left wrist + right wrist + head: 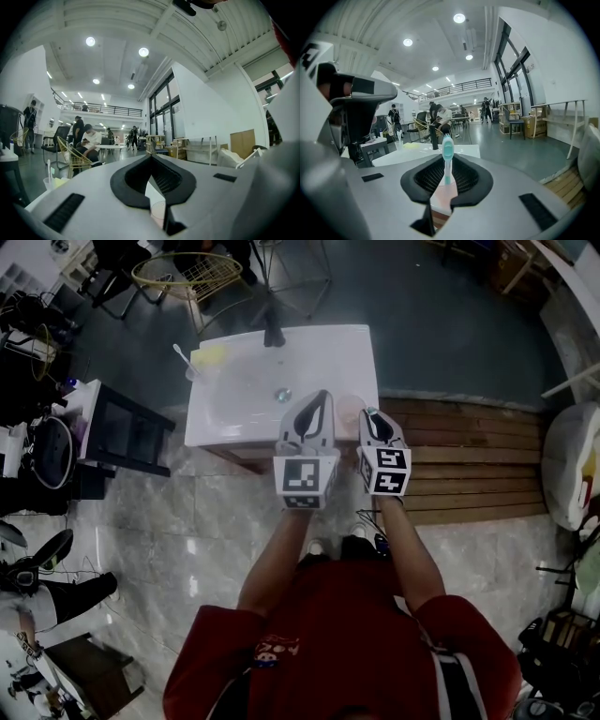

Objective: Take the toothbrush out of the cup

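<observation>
On my head view the white washbasin [239,409] sits at upper centre, and both tools hover over its near right corner. The pink cup [349,410] stands on that corner, just between the two tool tips.

My right gripper [447,160] has its jaws drawn narrow on the neck of the toothbrush [447,149]. The teal brush head stands upright above the jaw tips at the middle of the right gripper view, and the cup shows directly beneath, so the brush is still in or right over the cup; I cannot tell which.

My left gripper [150,158] has its tips meeting with nothing gripped. Through the slot behind the tips I see the basin surface and the cup's rim low in that frame.

A second, clear cup [192,370] with a utensil in it stands at the basin's far left corner, beside something yellow [211,355].
</observation>
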`<act>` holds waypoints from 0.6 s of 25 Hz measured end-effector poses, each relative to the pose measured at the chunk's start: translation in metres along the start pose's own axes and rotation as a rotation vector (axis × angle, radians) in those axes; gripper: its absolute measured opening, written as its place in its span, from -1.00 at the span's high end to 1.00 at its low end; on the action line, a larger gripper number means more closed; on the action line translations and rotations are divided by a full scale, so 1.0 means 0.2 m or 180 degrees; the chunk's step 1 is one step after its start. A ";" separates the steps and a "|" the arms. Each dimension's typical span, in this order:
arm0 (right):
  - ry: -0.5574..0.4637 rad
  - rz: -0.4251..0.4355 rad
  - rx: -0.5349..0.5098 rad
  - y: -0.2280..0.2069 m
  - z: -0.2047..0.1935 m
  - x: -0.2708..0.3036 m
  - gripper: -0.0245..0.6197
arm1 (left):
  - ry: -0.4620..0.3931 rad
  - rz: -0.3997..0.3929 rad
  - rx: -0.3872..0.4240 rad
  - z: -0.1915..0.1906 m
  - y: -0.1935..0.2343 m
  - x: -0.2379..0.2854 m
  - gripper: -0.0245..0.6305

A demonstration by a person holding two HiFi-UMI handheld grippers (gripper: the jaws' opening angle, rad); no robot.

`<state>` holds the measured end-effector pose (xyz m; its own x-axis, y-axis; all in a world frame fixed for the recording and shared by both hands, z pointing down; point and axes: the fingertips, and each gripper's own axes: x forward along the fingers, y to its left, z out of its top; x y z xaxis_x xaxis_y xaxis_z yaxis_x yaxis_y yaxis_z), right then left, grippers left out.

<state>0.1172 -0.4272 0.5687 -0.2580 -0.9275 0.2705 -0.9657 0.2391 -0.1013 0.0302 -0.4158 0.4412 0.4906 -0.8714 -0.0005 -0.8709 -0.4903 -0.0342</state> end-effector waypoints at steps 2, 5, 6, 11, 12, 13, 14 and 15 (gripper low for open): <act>-0.0058 -0.0007 -0.0022 0.01 0.04 -0.01 0.72 | -0.0010 -0.0005 -0.0003 0.01 0.00 -0.01 0.84; -0.0135 -0.0002 -0.0068 0.02 0.10 -0.01 0.72 | -0.0037 -0.0003 -0.0010 0.03 0.01 -0.02 0.84; -0.0162 0.0000 -0.0084 0.03 0.12 -0.02 0.72 | -0.0046 -0.0002 -0.0017 0.03 0.01 -0.02 0.84; -0.0329 0.0017 -0.0146 0.06 0.24 -0.07 0.72 | -0.0093 -0.0004 -0.0003 0.06 0.02 -0.04 0.84; -0.0370 0.0018 -0.0154 0.07 0.28 -0.08 0.72 | -0.0099 -0.0006 -0.0001 0.06 0.02 -0.05 0.84; -0.0416 0.0019 -0.0162 0.08 0.31 -0.08 0.72 | -0.0106 -0.0009 -0.0001 0.07 0.02 -0.05 0.84; -0.0465 0.0019 -0.0175 0.09 0.34 -0.09 0.72 | -0.0114 -0.0010 -0.0001 0.07 0.03 -0.06 0.84; -0.0515 0.0018 -0.0197 0.10 0.38 -0.10 0.72 | -0.0125 -0.0012 -0.0002 0.07 0.03 -0.06 0.84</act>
<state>0.1060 -0.4257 0.4887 -0.2602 -0.9590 0.1120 -0.9655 0.2571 -0.0420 0.0192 -0.4076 0.4261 0.4946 -0.8682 -0.0396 -0.8691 -0.4935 -0.0336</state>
